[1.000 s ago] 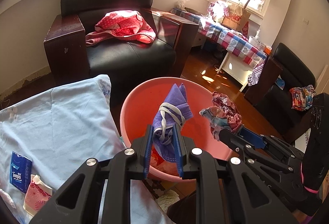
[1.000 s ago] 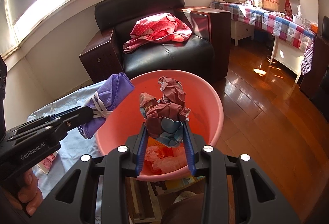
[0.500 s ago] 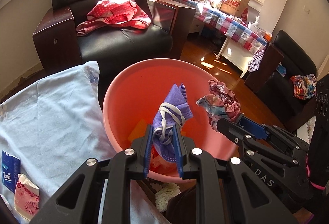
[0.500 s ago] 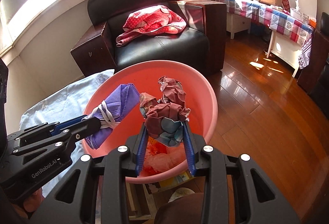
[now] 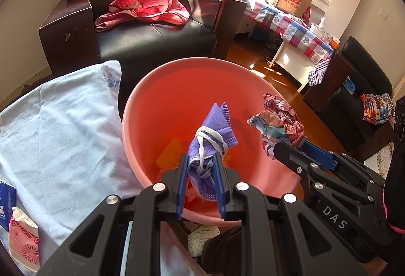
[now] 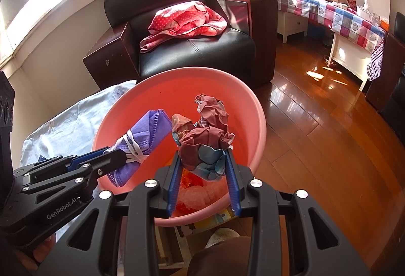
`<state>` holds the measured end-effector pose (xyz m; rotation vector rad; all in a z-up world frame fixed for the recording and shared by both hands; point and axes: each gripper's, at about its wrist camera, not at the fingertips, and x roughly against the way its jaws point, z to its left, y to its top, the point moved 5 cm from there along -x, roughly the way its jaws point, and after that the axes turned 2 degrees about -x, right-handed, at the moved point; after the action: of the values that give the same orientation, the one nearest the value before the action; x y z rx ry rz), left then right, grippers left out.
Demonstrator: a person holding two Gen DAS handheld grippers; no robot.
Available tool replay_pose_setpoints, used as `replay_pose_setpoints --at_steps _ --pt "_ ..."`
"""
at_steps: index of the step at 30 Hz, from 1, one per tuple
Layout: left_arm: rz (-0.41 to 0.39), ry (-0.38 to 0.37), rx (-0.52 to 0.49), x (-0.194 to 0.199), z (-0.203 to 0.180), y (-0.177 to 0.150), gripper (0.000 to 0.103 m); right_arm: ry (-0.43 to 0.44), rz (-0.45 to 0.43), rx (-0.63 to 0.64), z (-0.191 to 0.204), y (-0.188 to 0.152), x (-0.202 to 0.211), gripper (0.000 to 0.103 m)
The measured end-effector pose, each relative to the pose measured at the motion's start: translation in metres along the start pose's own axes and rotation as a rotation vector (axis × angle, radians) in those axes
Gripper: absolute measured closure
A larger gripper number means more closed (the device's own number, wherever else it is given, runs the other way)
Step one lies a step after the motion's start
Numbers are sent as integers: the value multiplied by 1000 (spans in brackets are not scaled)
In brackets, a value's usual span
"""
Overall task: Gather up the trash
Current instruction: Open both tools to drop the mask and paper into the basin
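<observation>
A pink plastic basin [image 5: 157, 104] [image 6: 255, 109] sits low in front of both grippers, with crumpled scraps lying in its bottom. My left gripper [image 5: 201, 162] [image 6: 121, 157] is shut on a folded purple face mask [image 5: 215, 124] [image 6: 149, 129] wrapped in its white ear loops, held over the basin's inside. My right gripper [image 6: 203, 162] [image 5: 291, 144] is shut on a crumpled printed wrapper [image 6: 205, 139] [image 5: 278, 119], also above the basin, just right of the mask. The two held items hang close together without touching.
A light blue cloth [image 5: 58, 129] covers the surface left of the basin, with tissue packs [image 5: 22, 238] at its near corner. A black armchair [image 6: 197, 48] with a red dotted garment [image 6: 184, 20] stands behind. Wooden floor [image 6: 316, 136] lies right, and a checked-cloth table [image 6: 336, 13] beyond.
The left gripper has sunk with the mask, so the basin looms larger and nearer in its view. The right gripper has hardly moved. Both grips are unchanged.
</observation>
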<state>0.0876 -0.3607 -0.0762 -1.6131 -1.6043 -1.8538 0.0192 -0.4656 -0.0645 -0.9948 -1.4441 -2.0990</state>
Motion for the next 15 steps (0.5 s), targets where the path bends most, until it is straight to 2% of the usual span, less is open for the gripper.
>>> replay_pose_setpoints --at_steps 10,13,15 --pt "19 -11 26 -6 6 -7 82 14 15 -21 0 -1 -6 69" --pt "16 -15 46 -5 8 -7 71 20 25 -37 -2 -2 -9 67" --pt "6 -13 49 -3 10 -7 70 28 33 -41 -2 -3 -10 67"
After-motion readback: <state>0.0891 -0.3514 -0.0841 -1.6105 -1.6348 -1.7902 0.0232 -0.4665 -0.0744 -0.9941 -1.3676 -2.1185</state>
